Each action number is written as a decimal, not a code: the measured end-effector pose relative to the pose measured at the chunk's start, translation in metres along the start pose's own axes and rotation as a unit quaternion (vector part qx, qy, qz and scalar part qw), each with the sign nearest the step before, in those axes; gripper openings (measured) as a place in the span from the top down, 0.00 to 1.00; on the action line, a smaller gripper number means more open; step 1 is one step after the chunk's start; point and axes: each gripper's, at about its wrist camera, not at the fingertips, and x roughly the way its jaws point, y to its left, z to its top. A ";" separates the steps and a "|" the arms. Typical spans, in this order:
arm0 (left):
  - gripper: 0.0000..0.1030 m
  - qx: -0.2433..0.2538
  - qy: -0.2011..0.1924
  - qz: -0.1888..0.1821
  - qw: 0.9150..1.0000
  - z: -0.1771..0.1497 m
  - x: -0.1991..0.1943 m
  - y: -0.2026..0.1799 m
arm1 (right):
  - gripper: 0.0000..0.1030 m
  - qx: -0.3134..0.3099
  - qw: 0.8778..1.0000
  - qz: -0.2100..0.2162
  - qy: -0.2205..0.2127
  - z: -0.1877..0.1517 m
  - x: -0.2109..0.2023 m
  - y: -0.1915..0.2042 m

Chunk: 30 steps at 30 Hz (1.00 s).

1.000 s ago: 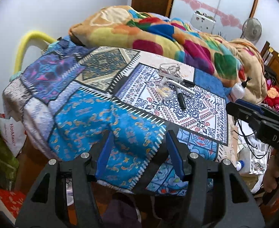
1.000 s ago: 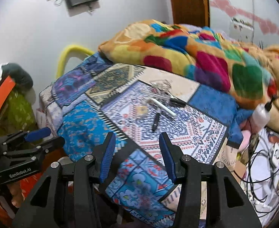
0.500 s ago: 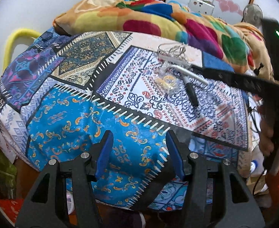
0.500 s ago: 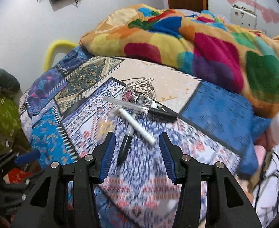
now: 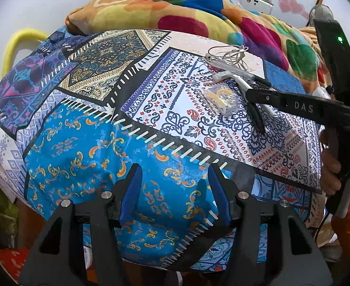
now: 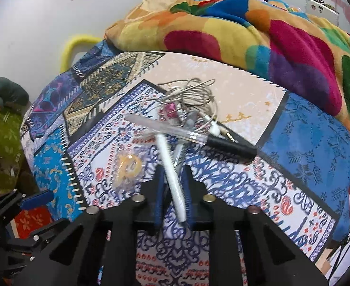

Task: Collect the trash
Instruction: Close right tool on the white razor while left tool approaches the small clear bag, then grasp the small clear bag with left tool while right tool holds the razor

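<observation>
Two claws: right claw (image 6: 172, 190) just closed on white pen (image 6: 171, 174), axis along fingers; left claw (image 5: 172, 190) half-open, empty, farther from clutter.

Bed (image 6: 306, 143) w/ patchwork sheet: pens (image 6: 172, 178), earphone cable (image 6: 194, 95), wrapper (image 6: 128, 166), blanket (image 6: 246, 31).

Between the right jaws sits a smooth white plastic pen (image 6: 172, 178). Under it lies matt printed cloth bedsheet (image 6: 234, 181). Beyond, a fleecy blanket (image 6: 246, 31).
</observation>
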 end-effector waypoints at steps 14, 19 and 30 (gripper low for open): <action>0.45 -0.011 0.005 -0.027 1.000 0.005 -0.002 -0.015 | 0.92 -0.007 0.999 0.010 -0.037 -0.038 -0.042 0.017; 0.45 0.012 0.000 -0.026 1.000 0.023 0.011 -0.033 | 0.92 0.014 0.997 -0.029 -0.076 -0.047 -0.066 0.008; 0.46 0.021 -0.026 -0.008 0.999 0.052 0.053 -0.055 | 0.92 0.053 0.991 -0.081 -0.095 -0.053 -0.068 -0.018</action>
